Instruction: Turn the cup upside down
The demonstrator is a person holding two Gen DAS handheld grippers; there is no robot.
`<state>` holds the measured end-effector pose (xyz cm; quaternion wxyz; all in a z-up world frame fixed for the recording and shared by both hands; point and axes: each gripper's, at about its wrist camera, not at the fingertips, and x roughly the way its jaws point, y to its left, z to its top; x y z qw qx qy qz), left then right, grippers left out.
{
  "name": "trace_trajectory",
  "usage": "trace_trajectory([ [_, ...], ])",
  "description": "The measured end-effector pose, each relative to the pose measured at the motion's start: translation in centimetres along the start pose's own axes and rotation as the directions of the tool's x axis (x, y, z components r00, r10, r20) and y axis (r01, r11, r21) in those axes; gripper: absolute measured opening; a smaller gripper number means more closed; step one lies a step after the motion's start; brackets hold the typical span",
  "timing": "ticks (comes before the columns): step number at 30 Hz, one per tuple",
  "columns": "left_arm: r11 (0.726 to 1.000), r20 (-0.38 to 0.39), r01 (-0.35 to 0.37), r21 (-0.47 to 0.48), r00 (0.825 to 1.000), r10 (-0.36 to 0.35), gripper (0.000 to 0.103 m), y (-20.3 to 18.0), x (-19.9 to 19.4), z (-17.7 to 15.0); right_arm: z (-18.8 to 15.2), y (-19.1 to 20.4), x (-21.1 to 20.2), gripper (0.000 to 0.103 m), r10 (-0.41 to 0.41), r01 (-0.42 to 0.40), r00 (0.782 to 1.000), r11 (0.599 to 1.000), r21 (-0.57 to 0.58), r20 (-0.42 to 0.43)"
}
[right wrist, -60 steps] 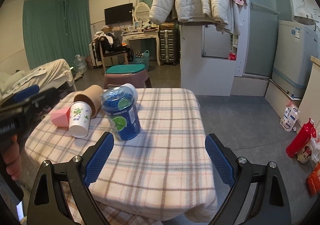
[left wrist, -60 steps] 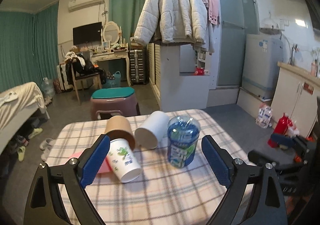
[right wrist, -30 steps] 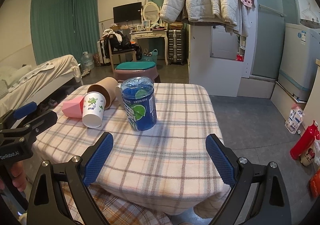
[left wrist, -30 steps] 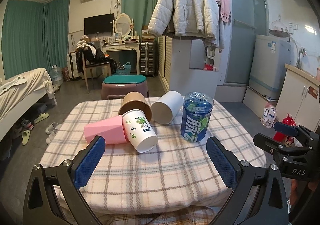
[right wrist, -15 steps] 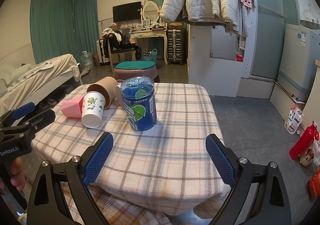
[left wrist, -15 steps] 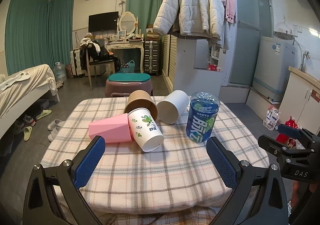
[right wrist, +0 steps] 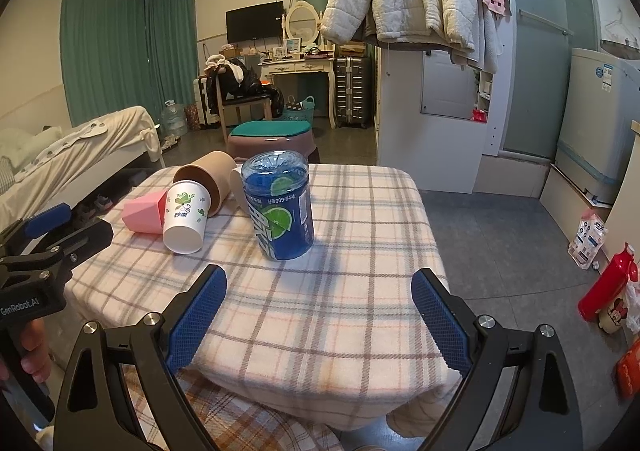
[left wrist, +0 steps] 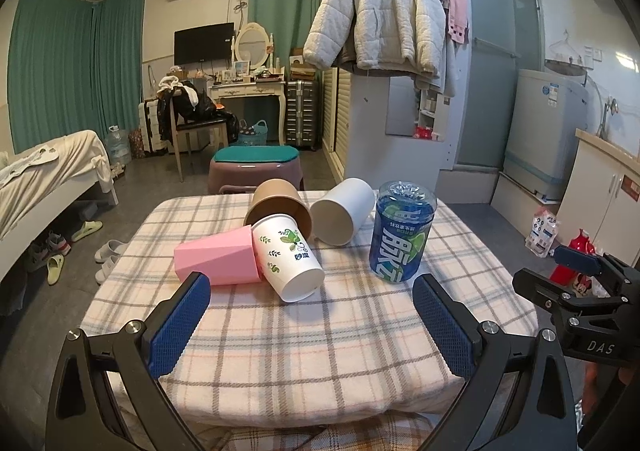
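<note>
Four cups lying: pink cup (left wrist: 216,259), printed cup (left wrist: 289,255), brown cup (left wrist: 278,205), white cup (left wrist: 340,215)
Fingers: left gripper (left wrist: 310,325), right gripper (right wrist: 318,321) both wide, empty
Grip: printed cup mid-body, rotate, seat rim on tabletop (left wrist: 320,339)

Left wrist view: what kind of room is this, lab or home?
Home, most likely a lived-in studio flat or bedroom. A bed stands at the left, a dressing table with an oval mirror against the far wall, and a washing machine at the right. The cups lie on a plaid-covered table.
</note>
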<state>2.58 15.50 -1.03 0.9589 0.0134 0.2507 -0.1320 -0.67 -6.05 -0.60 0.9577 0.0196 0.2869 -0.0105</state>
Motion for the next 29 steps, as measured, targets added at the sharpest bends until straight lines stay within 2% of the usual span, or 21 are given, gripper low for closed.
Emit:
trace_trajectory([
  [29,1.000,-0.007,-0.018,-0.005,1.000,0.018,0.103,0.54,0.30,-0.50,-0.71,0.43,0.60,0.094,-0.002,0.002,1.000,1.000,-0.006,-0.015],
])
